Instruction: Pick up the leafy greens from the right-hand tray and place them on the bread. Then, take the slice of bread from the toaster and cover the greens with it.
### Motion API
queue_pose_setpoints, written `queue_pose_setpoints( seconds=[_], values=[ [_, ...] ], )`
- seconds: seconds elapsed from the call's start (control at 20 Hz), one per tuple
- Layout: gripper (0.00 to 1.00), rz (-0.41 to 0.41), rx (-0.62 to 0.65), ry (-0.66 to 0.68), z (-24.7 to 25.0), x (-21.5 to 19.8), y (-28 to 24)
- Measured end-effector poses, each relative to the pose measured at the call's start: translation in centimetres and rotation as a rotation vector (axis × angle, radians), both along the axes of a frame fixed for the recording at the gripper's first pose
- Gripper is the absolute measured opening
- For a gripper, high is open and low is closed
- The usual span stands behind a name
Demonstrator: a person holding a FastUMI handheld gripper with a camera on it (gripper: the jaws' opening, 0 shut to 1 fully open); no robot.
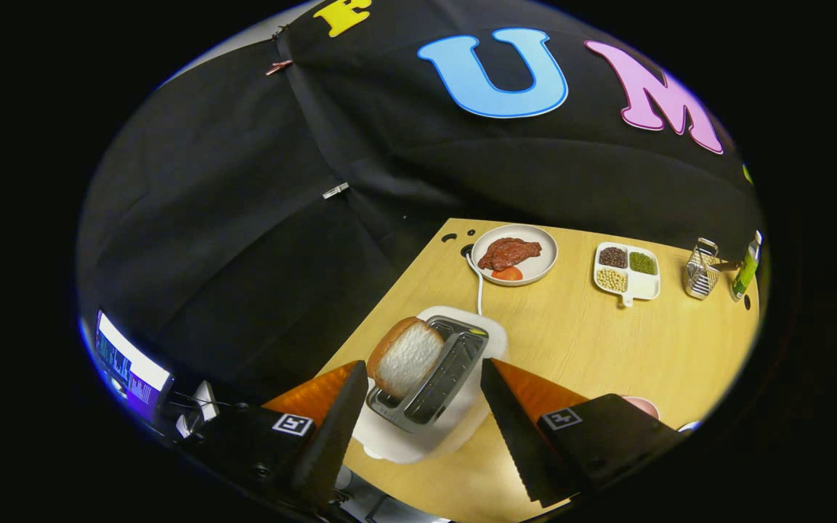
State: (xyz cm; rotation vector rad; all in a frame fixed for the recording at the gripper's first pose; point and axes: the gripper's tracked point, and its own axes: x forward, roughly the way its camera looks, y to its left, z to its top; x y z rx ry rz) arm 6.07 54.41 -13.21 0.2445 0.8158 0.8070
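Wood, metal, plastic and crumb

The table [607,341] has a pale, matt wood-grain top. At lower centre, the toaster [433,385] has a smooth white plastic body and brushed metal slots, holding a slice of bread [407,356] with a soft, porous crumb between the spread fingers of the gripper [426,378]. At upper right, a glossy white plate [546,254] and a shiny metal wire basket [700,270].

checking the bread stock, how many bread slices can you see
1: a bread slice standing in the toaster, between the open tongs. Others may be hidden behind the tongs.
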Motion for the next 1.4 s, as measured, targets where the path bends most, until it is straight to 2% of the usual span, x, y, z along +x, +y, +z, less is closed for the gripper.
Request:
queue_pose_setpoints(
  seconds=[0.25, 0.8, 0.85, 0.95, 1.1, 1.4],
  values=[
    [0.96, 0.007, 0.069, 0.062, -0.5, -0.6, 3.8],
    [0.96, -0.189, 0.038, 0.289, -6.2, 1.6, 6.6],
    [0.91, -0.212, 0.023, 0.299, -6.4, 1.9, 6.3],
    [0.62, -0.238, -0.005, 0.304, -6.8, 2.4, 5.5],
    [0.17, -0.234, 0.011, 0.325, -6.4, 2.3, 5.9],
    [0.14, -0.24, 0.069, 0.288, -3.6, 2.5, 5.6]
  ],
)
